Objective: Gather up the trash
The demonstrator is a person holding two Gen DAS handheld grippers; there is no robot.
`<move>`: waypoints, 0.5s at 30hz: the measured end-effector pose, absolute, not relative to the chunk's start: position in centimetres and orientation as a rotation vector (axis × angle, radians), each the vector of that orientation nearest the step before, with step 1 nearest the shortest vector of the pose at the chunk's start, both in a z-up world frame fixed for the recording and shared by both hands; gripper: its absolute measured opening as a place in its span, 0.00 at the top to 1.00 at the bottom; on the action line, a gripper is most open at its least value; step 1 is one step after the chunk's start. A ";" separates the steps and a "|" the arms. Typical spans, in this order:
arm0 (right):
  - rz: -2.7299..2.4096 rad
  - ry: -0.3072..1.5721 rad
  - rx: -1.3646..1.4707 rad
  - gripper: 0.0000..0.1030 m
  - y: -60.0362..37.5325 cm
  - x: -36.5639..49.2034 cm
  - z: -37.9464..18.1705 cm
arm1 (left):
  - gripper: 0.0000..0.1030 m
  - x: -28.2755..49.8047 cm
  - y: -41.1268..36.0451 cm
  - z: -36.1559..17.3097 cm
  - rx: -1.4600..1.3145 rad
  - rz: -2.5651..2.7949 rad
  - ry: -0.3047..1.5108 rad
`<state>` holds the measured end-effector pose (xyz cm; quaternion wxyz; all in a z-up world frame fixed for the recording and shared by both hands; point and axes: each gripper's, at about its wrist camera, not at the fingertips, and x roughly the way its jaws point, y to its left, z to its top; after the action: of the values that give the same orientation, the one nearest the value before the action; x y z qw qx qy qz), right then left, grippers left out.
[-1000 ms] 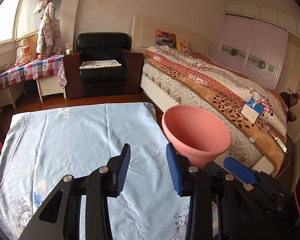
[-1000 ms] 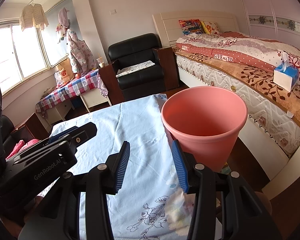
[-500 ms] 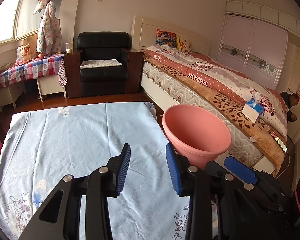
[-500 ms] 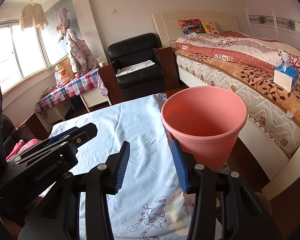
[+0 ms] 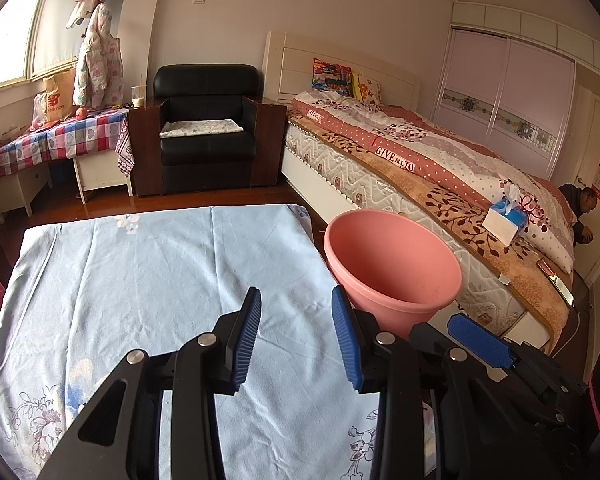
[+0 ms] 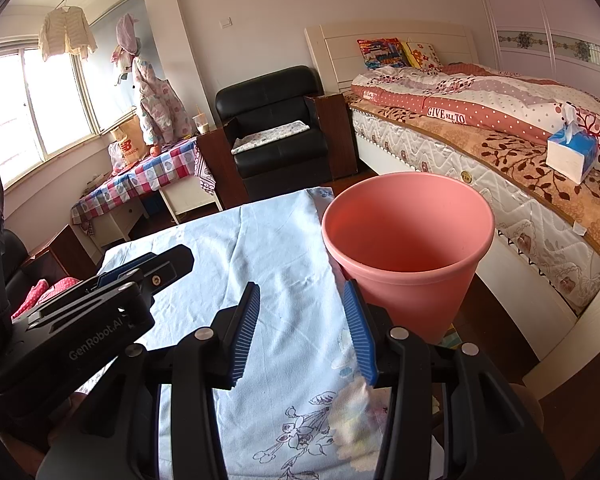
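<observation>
A pink plastic bin [image 5: 392, 264] stands on the floor at the right edge of a table covered with a light blue floral cloth [image 5: 140, 280]; it also shows in the right wrist view [image 6: 408, 240]. My left gripper [image 5: 296, 336] is open and empty above the cloth, left of the bin. My right gripper [image 6: 304, 332] is open and empty over the cloth's right edge, just before the bin. I see no loose trash on the cloth. The right gripper shows at the lower right of the left wrist view [image 5: 480, 344], and the left gripper at the left of the right wrist view [image 6: 100, 304].
A bed [image 5: 440, 168] with a blue tissue box [image 5: 504, 220] runs along the right. A black armchair [image 5: 204, 128] and a side table with a checked cloth [image 5: 60, 140] stand at the back. A person [image 5: 580, 204] crouches at the far right.
</observation>
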<state>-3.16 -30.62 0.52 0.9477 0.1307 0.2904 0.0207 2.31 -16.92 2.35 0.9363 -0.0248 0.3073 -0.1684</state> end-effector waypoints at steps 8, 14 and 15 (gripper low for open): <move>0.042 0.594 0.264 0.57 -30.6 -3.2 0.5 | 0.65 2.3 -17.0 2.3 -0.051 -0.344 0.629; 0.041 0.593 0.265 0.57 -30.6 -3.1 0.5 | 0.65 2.3 -17.0 2.3 -0.052 -0.345 0.630; 0.041 0.594 0.266 0.57 -30.6 -3.1 0.5 | 0.66 2.3 -17.0 2.3 -0.052 -0.345 0.629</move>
<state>-3.15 -30.62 0.49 0.9474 0.1304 0.2916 0.0203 2.30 -16.95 2.34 0.9359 -0.0254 0.3079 -0.1689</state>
